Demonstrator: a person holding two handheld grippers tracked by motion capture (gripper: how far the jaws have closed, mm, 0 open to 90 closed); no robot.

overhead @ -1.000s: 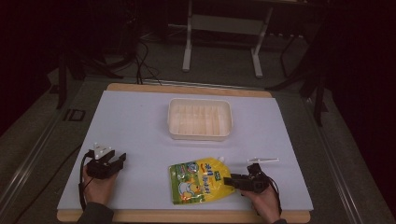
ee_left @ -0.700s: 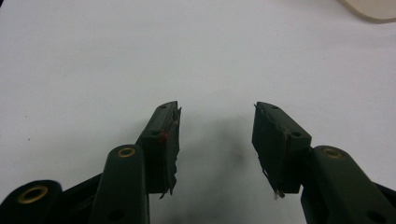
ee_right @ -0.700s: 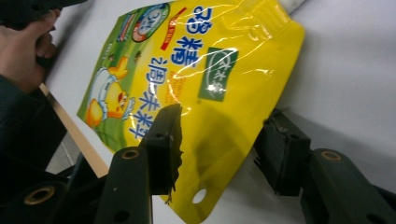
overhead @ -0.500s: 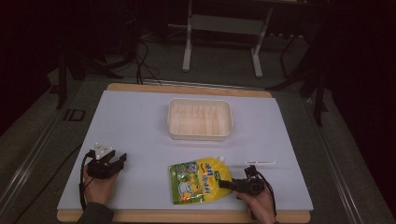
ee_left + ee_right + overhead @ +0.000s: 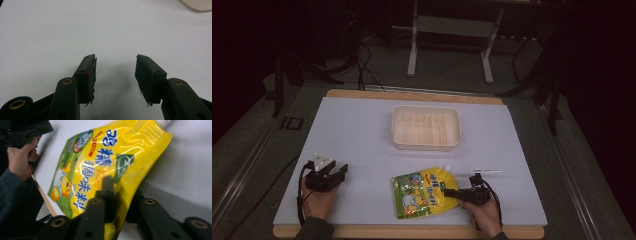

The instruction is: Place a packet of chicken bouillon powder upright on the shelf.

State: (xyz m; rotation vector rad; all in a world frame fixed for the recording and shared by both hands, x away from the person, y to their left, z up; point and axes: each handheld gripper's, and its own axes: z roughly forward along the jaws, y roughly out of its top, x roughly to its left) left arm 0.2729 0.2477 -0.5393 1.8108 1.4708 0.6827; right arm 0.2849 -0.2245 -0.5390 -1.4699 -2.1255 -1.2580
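At the near left of the white table (image 5: 362, 130) the left gripper (image 5: 343, 170) rests with its jaws spread wide, nothing between them. Farther off, mid-table, sits a pale plastic tray (image 5: 426, 126). Near the front edge lies the yellow pouch (image 5: 422, 192), spout pointing away. The right gripper (image 5: 446, 192) has its jaws closed on the pouch's right edge, pinching it, as far as I can make out.

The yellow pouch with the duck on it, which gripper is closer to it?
The right gripper. Its jaws are closed on the edge of the yellow pouch. The left gripper sits apart from it on the table, jaws open with nothing between them.
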